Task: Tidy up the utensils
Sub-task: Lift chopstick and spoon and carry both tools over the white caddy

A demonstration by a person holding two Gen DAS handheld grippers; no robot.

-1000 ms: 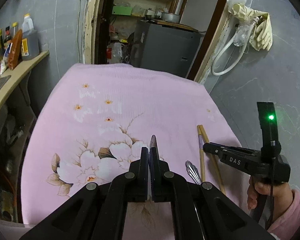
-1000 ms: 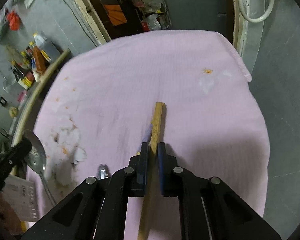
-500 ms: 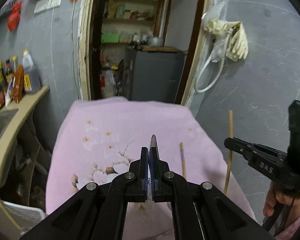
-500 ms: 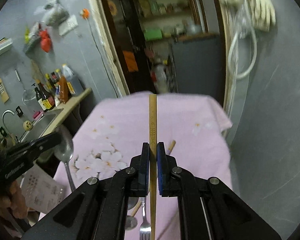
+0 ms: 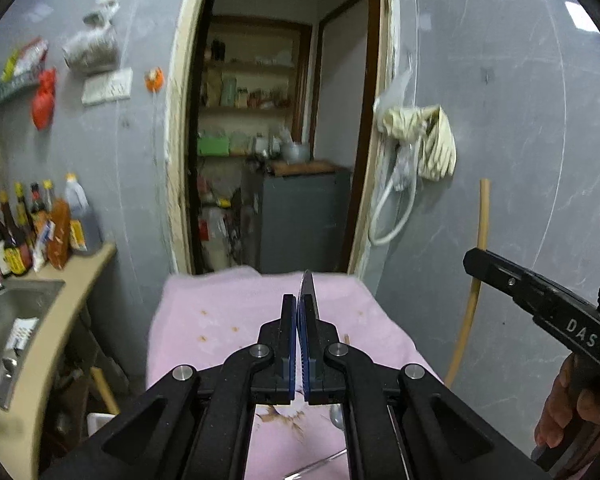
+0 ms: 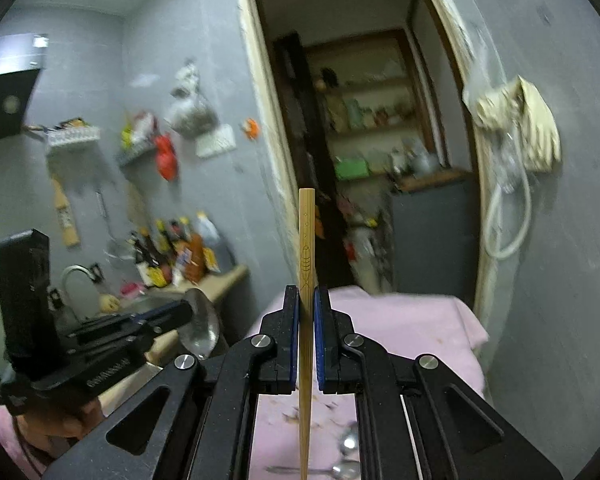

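My left gripper (image 5: 299, 312) is shut on a metal spoon (image 5: 309, 296), seen edge-on above the pink cloth (image 5: 220, 320); the spoon's bowl (image 6: 200, 330) shows in the right wrist view at the left gripper's tip. My right gripper (image 6: 307, 308) is shut on a wooden chopstick (image 6: 306, 240) held upright, also seen at the right of the left wrist view (image 5: 478, 264). Both are lifted well above the table. More spoons (image 6: 348, 444) and a fork lie on the cloth below.
A counter with a sink (image 5: 8, 320) and sauce bottles (image 5: 40, 232) stands to the left. A doorway (image 5: 280, 160) with shelves and a grey cabinet lies behind the table. Gloves and a hose (image 5: 416, 152) hang on the right wall.
Both grippers have risen and tilted up from the cloth, carrying the spoon and the chopstick. The table has dropped low in both views.
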